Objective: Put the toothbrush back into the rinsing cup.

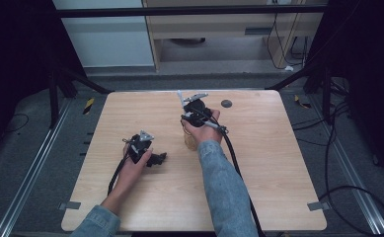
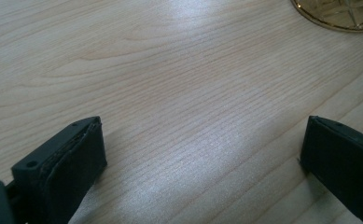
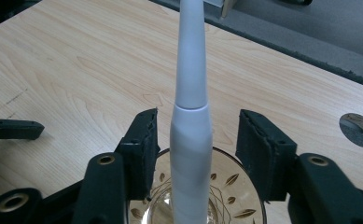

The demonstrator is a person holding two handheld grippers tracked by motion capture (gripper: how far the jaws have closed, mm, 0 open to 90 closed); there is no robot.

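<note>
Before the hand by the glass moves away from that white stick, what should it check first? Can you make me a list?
1. White stick stands in the amber glass: ok.
2. Right gripper has let go, with a gap on both sides of the stick: ok.
3. Stick stays up by itself: cannot tell, it reaches well above the glass.
4. Glass sits flat on the table: ok.
5. Left gripper is open with nothing in it, apart from the glass: ok.
</note>
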